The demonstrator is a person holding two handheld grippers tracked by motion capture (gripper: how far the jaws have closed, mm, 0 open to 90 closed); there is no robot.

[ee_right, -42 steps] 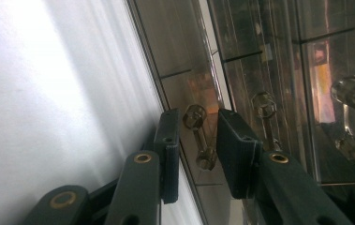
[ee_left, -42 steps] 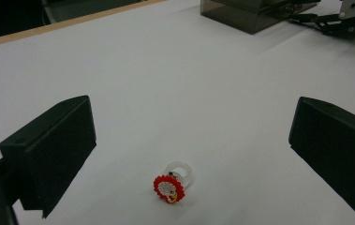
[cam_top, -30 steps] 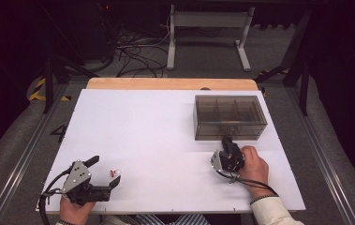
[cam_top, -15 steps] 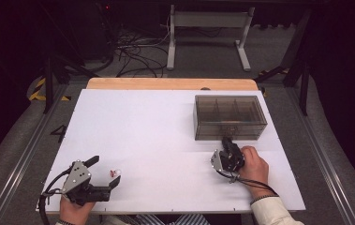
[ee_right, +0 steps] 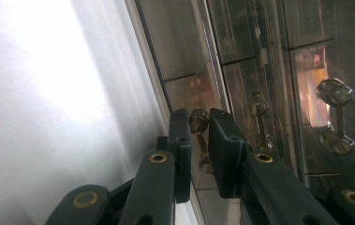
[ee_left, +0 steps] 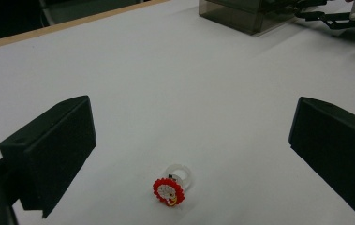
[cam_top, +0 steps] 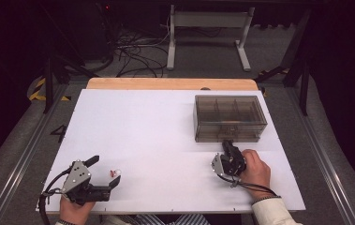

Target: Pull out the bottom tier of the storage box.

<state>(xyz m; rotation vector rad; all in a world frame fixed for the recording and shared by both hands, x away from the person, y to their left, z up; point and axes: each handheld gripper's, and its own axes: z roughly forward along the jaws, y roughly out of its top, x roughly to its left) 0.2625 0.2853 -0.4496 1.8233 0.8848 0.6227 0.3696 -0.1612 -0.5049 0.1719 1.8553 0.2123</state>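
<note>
- While I sit at a white table (cam_top: 166,136), I hold a two-jaw gripper in each hand, both near my edge of it.
- My right gripper (ee_right: 198,129) is at the front wall of a smoky translucent box (cam_top: 230,117) that stands on the right half of the table, toward the far side.
- In the right gripper view, its jaws are nearly together around a small brass-coloured knob (ee_right: 198,121) on the box front; only a narrow gap remains, and I judge they grip the knob, though I cannot see contact on both sides.
- The box looks like a small drawer unit: more knobs (ee_right: 335,92) sit beside this one, and dividers show through the top. I take it I hold the knob to pull a drawer out.
- My left gripper (cam_top: 104,169) rests low at the near left corner, well apart from the box, with its jaws spread wide and nothing between them.
- Just ahead of those jaws, a small ring (ee_left: 171,184) with a red, flower-like top lies on the bare table, touching neither jaw.
- I judge the left gripper waits there, lined up on the ring, so it can close on it once a drawer is open.
</note>
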